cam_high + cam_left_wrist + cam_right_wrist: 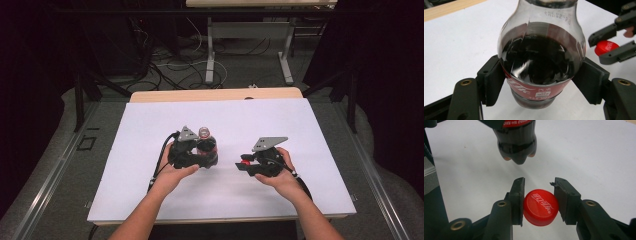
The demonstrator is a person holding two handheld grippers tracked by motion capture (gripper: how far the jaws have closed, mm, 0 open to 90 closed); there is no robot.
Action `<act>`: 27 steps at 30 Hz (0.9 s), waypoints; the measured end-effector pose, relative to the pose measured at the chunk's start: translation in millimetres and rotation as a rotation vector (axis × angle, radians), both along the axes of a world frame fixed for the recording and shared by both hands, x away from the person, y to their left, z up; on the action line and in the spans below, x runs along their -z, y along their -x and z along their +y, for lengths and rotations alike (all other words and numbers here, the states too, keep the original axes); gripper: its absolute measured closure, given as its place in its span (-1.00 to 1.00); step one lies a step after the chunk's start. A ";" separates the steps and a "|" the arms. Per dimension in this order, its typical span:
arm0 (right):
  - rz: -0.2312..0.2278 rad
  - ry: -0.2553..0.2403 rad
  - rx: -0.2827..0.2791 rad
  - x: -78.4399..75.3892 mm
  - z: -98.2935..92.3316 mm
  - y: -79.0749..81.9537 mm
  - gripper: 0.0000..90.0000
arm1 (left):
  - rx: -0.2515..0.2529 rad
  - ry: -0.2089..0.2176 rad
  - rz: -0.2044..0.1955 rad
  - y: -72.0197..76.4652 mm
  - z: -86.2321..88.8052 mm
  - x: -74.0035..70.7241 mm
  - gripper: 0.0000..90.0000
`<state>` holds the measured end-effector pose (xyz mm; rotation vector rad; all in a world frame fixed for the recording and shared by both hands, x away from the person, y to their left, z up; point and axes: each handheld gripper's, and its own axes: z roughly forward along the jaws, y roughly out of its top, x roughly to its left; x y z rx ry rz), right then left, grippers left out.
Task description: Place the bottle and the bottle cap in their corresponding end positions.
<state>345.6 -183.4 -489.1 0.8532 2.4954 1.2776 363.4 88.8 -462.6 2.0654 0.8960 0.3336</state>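
Even overhead light falls on the white desk (pixel 150 150), which reads bright, almost washed out, against a dim, nearly black surround. Shadows under the hands are soft and faint. The high view is low in resolution and slightly soft. In the left gripper view, the bottle (pixel 541 55) shows pale reflections on its glass, and the near tongs blur. In the right gripper view, the red cap (pixel 540 207) is sharp.
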 end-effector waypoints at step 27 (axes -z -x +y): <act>0.038 -0.023 0.088 18.1 -21.4 -1.3 0.36 | -0.070 0.009 0.000 -54.5 -22.3 -0.5 -0.32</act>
